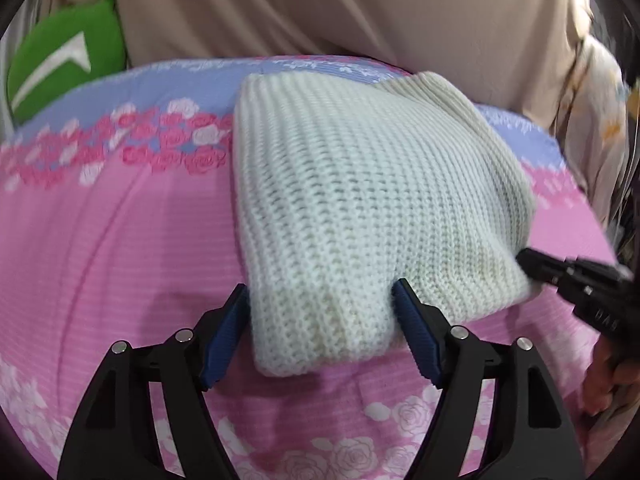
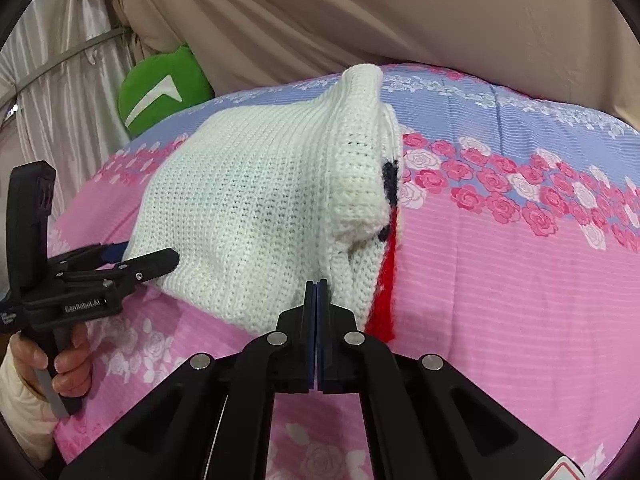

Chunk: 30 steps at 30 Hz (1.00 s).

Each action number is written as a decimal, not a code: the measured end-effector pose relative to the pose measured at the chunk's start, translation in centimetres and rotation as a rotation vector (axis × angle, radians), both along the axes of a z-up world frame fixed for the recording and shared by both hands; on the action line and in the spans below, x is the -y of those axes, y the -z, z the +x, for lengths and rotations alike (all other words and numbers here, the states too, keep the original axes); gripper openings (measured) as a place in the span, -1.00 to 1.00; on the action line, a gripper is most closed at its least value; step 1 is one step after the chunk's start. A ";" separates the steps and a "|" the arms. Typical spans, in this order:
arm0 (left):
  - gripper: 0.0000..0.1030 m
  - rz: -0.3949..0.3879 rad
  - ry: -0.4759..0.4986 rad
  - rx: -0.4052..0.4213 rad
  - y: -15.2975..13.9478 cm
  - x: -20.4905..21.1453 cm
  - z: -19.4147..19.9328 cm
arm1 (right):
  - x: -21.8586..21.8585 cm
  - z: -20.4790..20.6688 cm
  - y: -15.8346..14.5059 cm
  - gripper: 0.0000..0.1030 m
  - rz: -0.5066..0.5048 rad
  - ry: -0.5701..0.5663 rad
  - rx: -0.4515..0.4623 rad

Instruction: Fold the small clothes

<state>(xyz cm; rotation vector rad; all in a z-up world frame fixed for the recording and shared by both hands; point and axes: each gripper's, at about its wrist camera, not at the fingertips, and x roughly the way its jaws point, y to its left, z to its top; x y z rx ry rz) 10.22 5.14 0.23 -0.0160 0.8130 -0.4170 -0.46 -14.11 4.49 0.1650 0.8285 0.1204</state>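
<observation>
Your left tongs (image 1: 320, 308) stand wide, one blue pad on each side of the near corner of the white knit (image 1: 360, 200); the pads flank it and may brush it, but they do not pinch it. Your right tongs (image 2: 317, 292) are closed with nothing visible between the pads, their tips right at the knit's near edge, beside a strip of red (image 2: 384, 300). The knit lies folded on the pink rose-print quilt (image 1: 100, 220), running away from both tongs towards the beige drape (image 1: 320, 8), so its long axis points ahead of you and each hand has a near corner within reach, the left one already straddling its corner. The layers underneath are mostly hidden: only the red strip and a dark patch (image 2: 390, 178) peek out on the right side, and you cannot tell what they belong to. A green cushion (image 1: 68, 52) sits beyond the quilt's far-left edge.
</observation>
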 end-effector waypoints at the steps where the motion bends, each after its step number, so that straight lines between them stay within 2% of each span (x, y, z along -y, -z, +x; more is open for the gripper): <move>1: 0.38 -0.003 -0.007 0.004 0.1 -0.1 -0.3 | 0.0 -0.4 0.0 -1.00 0.013 0.012 0.009; 3: 0.38 0.017 -0.024 0.031 0.1 0.1 -1.4 | 0.2 -1.3 -0.2 -1.00 0.042 0.033 0.024; 5: 0.52 0.053 -0.047 0.068 0.0 0.6 -3.0 | 0.5 -2.8 -0.4 -0.93 0.070 0.074 0.051; 7: 0.60 0.090 -0.061 0.101 -0.1 1.3 -4.8 | 0.6 -4.3 -0.2 -0.64 0.068 0.119 0.059; 8: 0.67 0.103 -0.066 0.117 -0.1 1.6 -5.5 | 0.5 -4.9 0.1 -0.43 0.056 0.139 0.055; 10: 0.85 0.125 -0.083 0.158 -0.4 2.3 -6.9 | 0.0 -5.8 1.0 -0.39 0.015 0.167 0.027; 11: 0.88 0.126 -0.089 0.178 -0.6 2.6 -7.6 | -0.1 -6.0 1.3 -0.31 0.006 0.175 0.005; 12: 0.91 0.124 -0.099 0.188 -0.8 2.7 -8.0 | -0.3 -6.3 1.3 -0.14 0.006 0.181 0.001; 13: 0.90 0.119 -0.110 0.190 -0.8 2.9 -8.4 | -0.4 -6.7 1.0 0.10 -0.007 0.193 0.019; 15: 0.90 0.115 -0.126 0.155 -0.5 3.3 -8.7 | -0.8 -7.4 0.4 0.35 -0.078 0.247 0.055; 18: 0.90 0.162 -0.189 0.134 -0.1 3.7 -8.5 | -1.6 -7.8 0.0 0.56 -0.158 0.290 0.075; 20: 0.90 0.190 -0.225 0.148 -0.2 3.8 -8.8 | -1.7 -7.9 -0.1 0.61 -0.181 0.307 0.079; 25: 0.90 0.207 -0.259 0.150 -0.2 3.6 -8.9 | -1.7 -8.9 -0.4 0.66 -0.161 0.309 0.101; 30: 0.90 0.213 -0.299 0.169 -0.4 3.4 -9.3 | -2.4 -9.0 -0.6 0.69 -0.190 0.303 0.108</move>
